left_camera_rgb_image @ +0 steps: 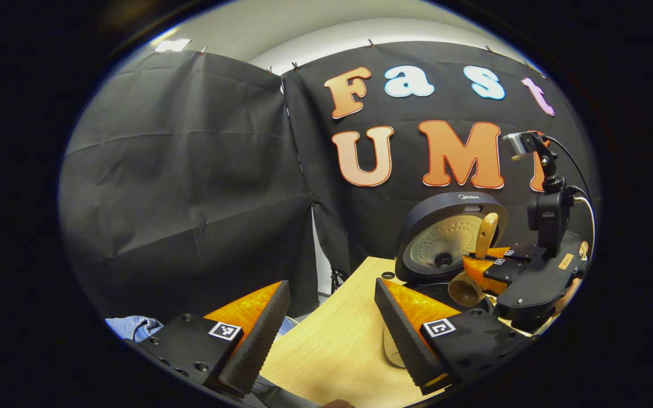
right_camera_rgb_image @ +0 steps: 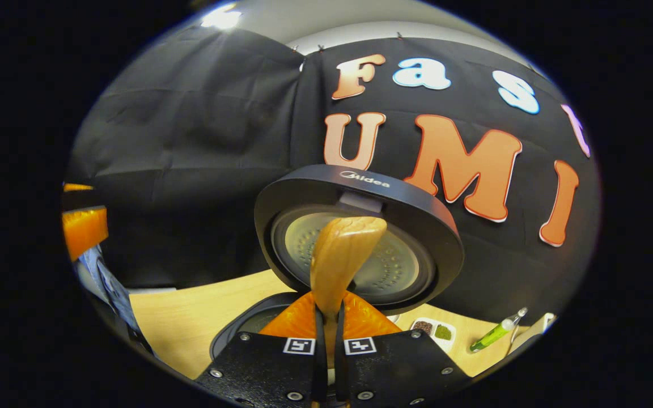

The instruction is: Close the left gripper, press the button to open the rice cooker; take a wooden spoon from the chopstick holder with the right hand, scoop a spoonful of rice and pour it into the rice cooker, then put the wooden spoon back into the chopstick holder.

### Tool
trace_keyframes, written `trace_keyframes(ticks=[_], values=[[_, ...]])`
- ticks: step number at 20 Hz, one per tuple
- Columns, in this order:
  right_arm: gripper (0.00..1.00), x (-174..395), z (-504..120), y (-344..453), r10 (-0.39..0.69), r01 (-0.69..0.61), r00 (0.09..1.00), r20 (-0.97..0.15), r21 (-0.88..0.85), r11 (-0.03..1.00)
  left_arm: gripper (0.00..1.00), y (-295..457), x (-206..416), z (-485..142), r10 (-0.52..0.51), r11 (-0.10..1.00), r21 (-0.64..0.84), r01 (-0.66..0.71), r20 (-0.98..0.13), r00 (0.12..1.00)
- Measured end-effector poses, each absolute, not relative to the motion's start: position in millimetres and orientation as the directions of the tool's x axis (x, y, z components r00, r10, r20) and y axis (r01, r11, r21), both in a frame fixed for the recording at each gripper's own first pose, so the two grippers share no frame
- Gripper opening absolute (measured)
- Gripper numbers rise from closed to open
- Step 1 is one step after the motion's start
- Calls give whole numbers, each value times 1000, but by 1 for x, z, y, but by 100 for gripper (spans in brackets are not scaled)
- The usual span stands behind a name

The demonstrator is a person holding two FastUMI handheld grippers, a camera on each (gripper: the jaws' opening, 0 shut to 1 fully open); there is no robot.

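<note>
Two grippers are seen. Rice cooker (right_camera_rgb_image: 360, 238) is centred in the right gripper view, lid raised. Right gripper (right_camera_rgb_image: 329, 323) is pinched on the wooden spoon (right_camera_rgb_image: 340, 255), bowl upward, possibly empty. Left gripper (left_camera_rgb_image: 332, 328), lower frame, is spread over the table (left_camera_rgb_image: 338, 340).

The rice cooker (right_camera_rgb_image: 360, 238) stood on the desk (left_camera_rgb_image: 332, 334) before the booth's back wall, its lid raised upright behind the pot. The right tool (right_camera_rgb_image: 326, 334) hung just before the cooker, over the pot's rim, with the wooden spoon (right_camera_rgb_image: 340, 255) upright between its fingers, the spoon's head in front of the lid. The left tool (left_camera_rgb_image: 332, 328) was over the desk, left of the cooker. A pen (right_camera_rgb_image: 496, 334) and a small tray (right_camera_rgb_image: 433, 331) lay on the desk right of the cooker.
</note>
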State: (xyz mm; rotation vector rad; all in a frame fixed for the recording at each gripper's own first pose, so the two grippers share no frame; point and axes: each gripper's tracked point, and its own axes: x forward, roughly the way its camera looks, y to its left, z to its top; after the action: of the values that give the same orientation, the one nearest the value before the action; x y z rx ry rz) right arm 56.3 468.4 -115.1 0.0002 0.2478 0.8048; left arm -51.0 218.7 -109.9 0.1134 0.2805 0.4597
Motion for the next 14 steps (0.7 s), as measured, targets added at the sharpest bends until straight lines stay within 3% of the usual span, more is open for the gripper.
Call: trace_keyframes(ticks=[4, 5, 7, 8, 9, 12, 13, 14], values=[[5, 72, -134, 433, 699, -609, 653, -291, 347, 714, 100, 217, -51, -111, 446, 894, 171, -415, -242, 862], [5, 78, -135, 422, 692, -575, 658, -296, 397, 716, 94, 216, -50, -111, 440, 896, 172, -408, -243, 864], [5, 86, -142, 397, 684, -499, 659, -313, 499, 709, 94, 205, -52, -116, 426, 903, 172, -393, -249, 870], [5, 90, -147, 382, 673, -456, 662, -328, 536, 710, 94, 198, -52, -116, 417, 907, 170, -384, -252, 873], [5, 95, -151, 365, 658, -415, 673, -338, 564, 714, 100, 195, -50, -116, 409, 911, 169, -376, -252, 877], [5, 104, -164, 313, 605, -318, 712, -356, 605, 730, 100, 181, -42, -118, 377, 924, 163, -345, -258, 889], [5, 103, -165, 296, 587, -288, 724, -362, 614, 734, 94, 176, -39, -119, 366, 929, 164, -333, -262, 893], [5, 102, -169, 278, 568, -260, 737, -367, 622, 739, 94, 170, -34, -121, 353, 934, 164, -319, -266, 897]])
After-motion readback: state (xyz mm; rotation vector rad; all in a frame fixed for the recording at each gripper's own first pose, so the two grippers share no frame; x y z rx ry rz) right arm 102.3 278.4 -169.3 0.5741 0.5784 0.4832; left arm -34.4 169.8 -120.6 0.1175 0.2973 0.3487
